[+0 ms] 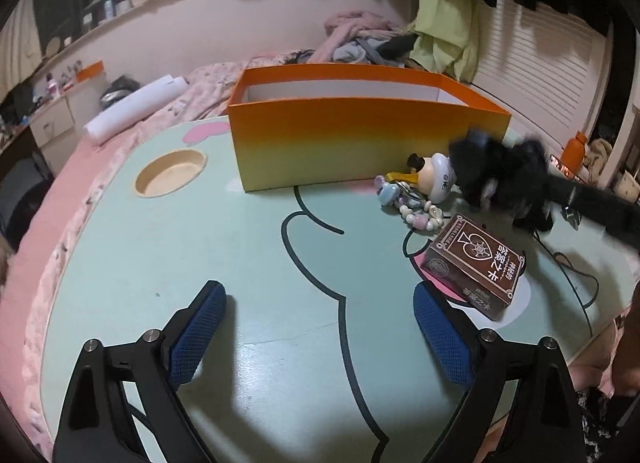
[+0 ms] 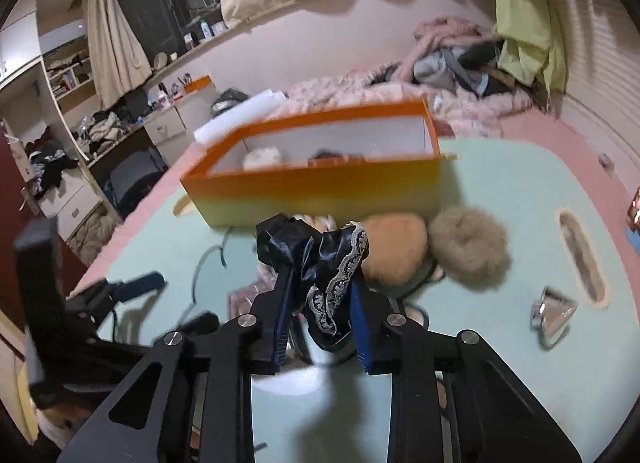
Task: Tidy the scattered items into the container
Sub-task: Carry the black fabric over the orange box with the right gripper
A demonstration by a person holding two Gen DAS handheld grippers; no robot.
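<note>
Cluttered bedroom, pink bedding behind; a mint cartoon-print tabletop (image 1: 168,255) sits on the bed and carries the work. Orange box (image 1: 360,143) stands at its far side, open-topped, already with a pale fluffy thing and something dark inside, seen from the right wrist view. Right tongs (image 2: 320,303) clenched on a black satin scrunchie (image 2: 316,259) with lace trim, held just in front of the box's near wall, not yet over the rim. Fabric bunches between the pads and a tail droops below: soft, light, slippery-looking; judged safe to squeeze hard, with the grip best kept on the thick gathered middle, not the lace edge. Left tongs (image 1: 320,331) released, jaws wide, nothing between them, low over bare tabletop with the card box (image 1: 476,267) just beside the right pad. That carton looks stiff and flat-sided, moderately light; the likely hold is across its narrow sides. Still out: a bead charm (image 1: 412,203) and a small white figurine (image 1: 436,179) touching each other near the box wall, both hard, small and apt to roll or slip. A tan pad (image 2: 394,249), a beige fur pom (image 2: 468,247) and a clear clip (image 2: 554,309) also wait. Task judged partway done.
</note>
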